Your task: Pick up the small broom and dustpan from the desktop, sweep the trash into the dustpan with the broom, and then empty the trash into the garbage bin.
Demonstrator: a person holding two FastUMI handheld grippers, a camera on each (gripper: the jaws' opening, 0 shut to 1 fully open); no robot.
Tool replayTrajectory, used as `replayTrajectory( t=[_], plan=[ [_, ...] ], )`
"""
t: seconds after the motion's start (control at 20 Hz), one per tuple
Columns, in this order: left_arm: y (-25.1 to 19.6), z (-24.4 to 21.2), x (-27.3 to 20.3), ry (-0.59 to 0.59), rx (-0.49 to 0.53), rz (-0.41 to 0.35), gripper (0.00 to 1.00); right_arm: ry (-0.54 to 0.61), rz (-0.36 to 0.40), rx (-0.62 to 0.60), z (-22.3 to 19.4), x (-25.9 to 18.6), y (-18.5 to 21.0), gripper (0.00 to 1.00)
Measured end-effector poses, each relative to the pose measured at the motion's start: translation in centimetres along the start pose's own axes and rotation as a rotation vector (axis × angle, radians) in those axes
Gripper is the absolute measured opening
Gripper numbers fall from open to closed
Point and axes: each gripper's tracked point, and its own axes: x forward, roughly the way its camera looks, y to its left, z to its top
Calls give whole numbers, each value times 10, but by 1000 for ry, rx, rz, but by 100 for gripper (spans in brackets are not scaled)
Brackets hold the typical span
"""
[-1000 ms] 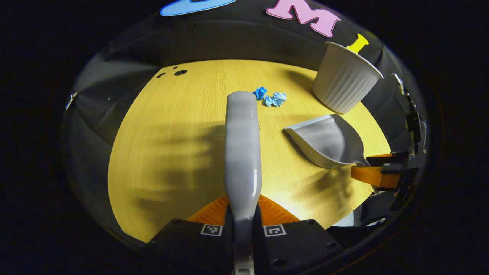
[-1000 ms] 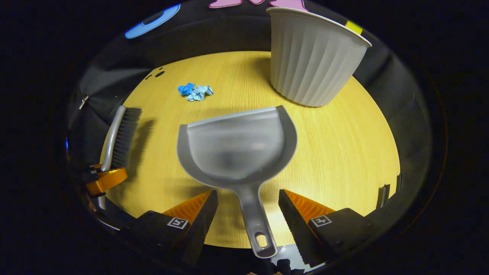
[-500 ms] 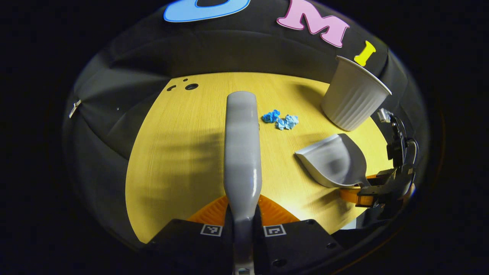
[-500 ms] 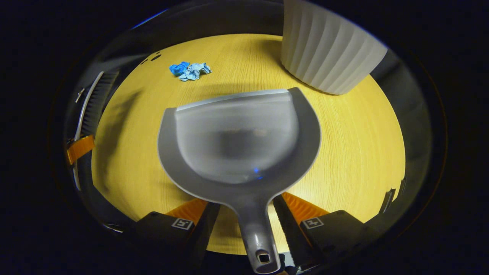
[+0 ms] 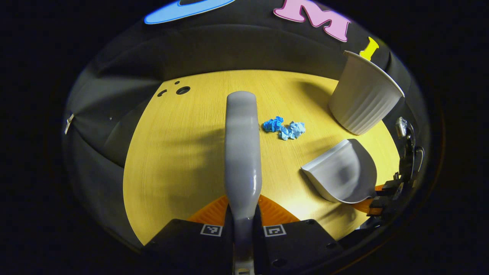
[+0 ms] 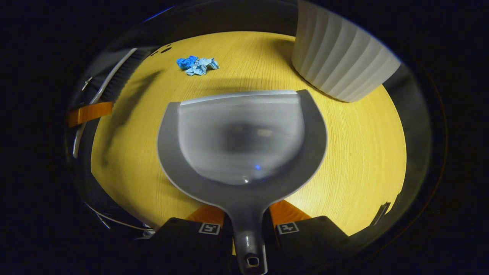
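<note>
A recording booth: black cloth wall (image 5: pixel 214 49) draped behind a bare yellow wood-grain desktop (image 5: pixel 183 152).

Round yellow wood-grain desk (image 5: pixel 183 152), three things on it.
Crumpled blue paper scraps (image 5: pixel 284 128) mid-desk; ribbed white bin (image 5: pixel 363 97) near far edge; grey plastic dustpan (image 6: pixel 240 141) nearer.

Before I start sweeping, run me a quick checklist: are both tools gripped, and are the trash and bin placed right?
1. Left gripper shut on the broom handle: ok.
2. Right gripper shut on the dustpan handle: ok.
3. Blue paper trash loose on the desktop, ahead of the dustpan lip: ok.
4. Dustpan lip flat on the desktop: cannot tell.
5. Garbage bin upright, beside the dustpan: ok.
6. Dustpan bowl holds nothing yet: ok.
</note>
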Motion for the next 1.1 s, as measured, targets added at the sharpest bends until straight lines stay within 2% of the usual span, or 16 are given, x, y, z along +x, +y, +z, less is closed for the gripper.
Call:
replayTrajectory(
  t=[0.15,0.2,0.25,0.65,0.7,0.75,1.05,1.1],
  plan=[
    [9,22,22,26,103,26,25,36,55,-76,-6,-4,-4,34],
    [10,30,30,38,130,25,25,46,64,-92,-7,-3,-4,41],
    [12,36,36,53,161,37,25,54,72,-104,-7,-3,-8,34],
    [27,75,101,172,458,133,25,80,122,-170,-1,-11,-35,34],
    [24,80,107,177,499,123,29,79,117,-182,0,-12,-38,34],
    [20,84,108,179,534,112,24,78,117,-187,1,-12,-41,34],
    [-24,84,111,223,692,49,25,82,117,-241,1,-8,-49,34],
    [-31,83,109,222,711,39,29,82,123,-242,1,-9,-49,34]
  ],
)
